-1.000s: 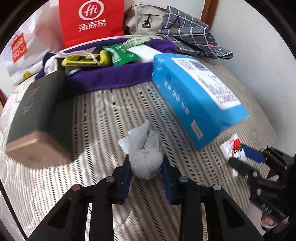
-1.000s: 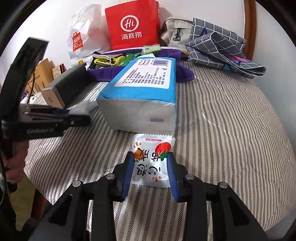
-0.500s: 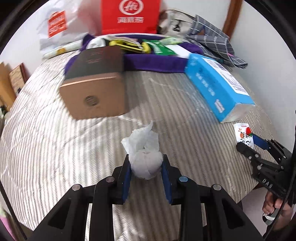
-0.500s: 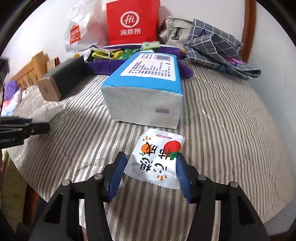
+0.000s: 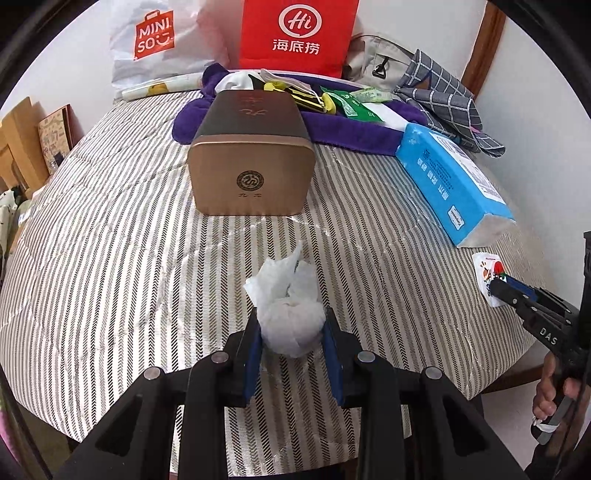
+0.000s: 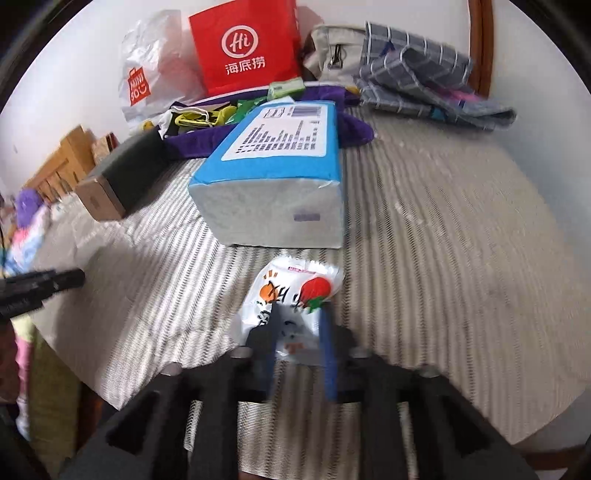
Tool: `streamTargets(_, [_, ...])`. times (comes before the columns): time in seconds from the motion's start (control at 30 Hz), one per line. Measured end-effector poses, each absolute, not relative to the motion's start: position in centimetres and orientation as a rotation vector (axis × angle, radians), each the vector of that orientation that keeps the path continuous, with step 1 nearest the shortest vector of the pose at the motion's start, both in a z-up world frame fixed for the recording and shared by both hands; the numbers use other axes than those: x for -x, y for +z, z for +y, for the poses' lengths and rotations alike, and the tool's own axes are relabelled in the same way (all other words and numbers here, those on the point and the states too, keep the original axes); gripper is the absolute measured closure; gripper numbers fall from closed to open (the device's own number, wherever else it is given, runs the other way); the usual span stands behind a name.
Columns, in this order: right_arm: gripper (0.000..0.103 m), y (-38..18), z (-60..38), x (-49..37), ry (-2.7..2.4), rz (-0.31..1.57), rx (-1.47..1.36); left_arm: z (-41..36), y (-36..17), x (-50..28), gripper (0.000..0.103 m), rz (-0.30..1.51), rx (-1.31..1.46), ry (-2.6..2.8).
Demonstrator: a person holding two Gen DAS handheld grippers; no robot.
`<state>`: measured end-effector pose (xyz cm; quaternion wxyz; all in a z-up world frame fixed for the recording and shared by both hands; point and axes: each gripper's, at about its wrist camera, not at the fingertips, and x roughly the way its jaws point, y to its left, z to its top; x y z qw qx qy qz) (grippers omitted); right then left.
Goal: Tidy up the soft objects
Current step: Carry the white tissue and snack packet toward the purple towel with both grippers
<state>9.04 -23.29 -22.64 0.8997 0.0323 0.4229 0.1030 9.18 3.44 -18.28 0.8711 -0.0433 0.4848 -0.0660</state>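
My left gripper (image 5: 291,328) is shut on a crumpled white tissue (image 5: 288,310) and holds it above the striped table (image 5: 110,221). My right gripper (image 6: 301,328) has its jaws closed in on a white snack packet with orange and strawberry print (image 6: 295,291), which bulges between the blue pads just in front of the blue tissue pack (image 6: 273,181). The right gripper also shows in the left wrist view (image 5: 513,291) at the right table edge, on the packet (image 5: 487,269). The blue tissue pack (image 5: 450,184) lies at the right.
A gold and black box (image 5: 251,158) lies in the middle of the table. Behind it a purple towel (image 5: 347,129) holds small packets. A red bag (image 5: 295,33), a Miniso bag (image 5: 159,40), a beige bag (image 6: 332,48) and a checked cloth (image 5: 443,96) line the back.
My left gripper has swung left and back with the tissue, so the gold box is now straight ahead. My right gripper opened, then closed in on the snack packet.
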Motion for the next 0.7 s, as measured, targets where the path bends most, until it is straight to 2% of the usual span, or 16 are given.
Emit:
streamTargets(0.03, [0.058, -22.6, -23.2, -9.2, 0.227, 0.877, -0.079, 3.6, -18.3, -9.2, 0.074, 1.013, 0.096, -0.134])
streamTargets(0.13, [0.048, -22.8, -22.0, -9.1, 0.209, 0.842, -0.035, 4.3, -18.1, -9.1, 0.074, 1.005, 0.113, -0.125])
streamTargets(0.2, [0.037, -23.1, -20.8, -9.0, 0.193, 0.824, 0.027, 4.6, -18.0, -9.1, 0.074, 0.999, 0.118, -0.121])
streamTargets(0.3, [0.034, -23.4, -19.6, -8.8, 0.161, 0.802, 0.055, 4.9, -17.8, -9.3, 0.074, 0.993, 0.117, -0.117])
streamTargets(0.33, [0.037, -23.5, -19.5, -8.8, 0.161, 0.799, 0.051, 4.9, -17.8, -9.3, 0.074, 0.992, 0.119, -0.116])
streamTargets(0.43, [0.057, -23.4, -19.4, -8.5, 0.209, 0.790, 0.066, 5.1, -18.0, -9.6, 0.074, 0.997, 0.128, -0.117])
streamTargets(0.6, [0.072, -22.9, -18.8, -8.4, 0.253, 0.808, 0.083, 5.0, -18.2, -10.0, 0.074, 0.998, 0.133, -0.125])
streamTargets(0.67, [0.084, -22.4, -18.8, -8.2, 0.264, 0.803, 0.074, 5.0, -17.9, -10.0, 0.074, 0.994, 0.131, -0.126])
streamTargets(0.7, [0.084, -22.2, -18.7, -8.1, 0.275, 0.808, 0.073, 5.0, -17.8, -10.1, 0.074, 0.993, 0.131, -0.127])
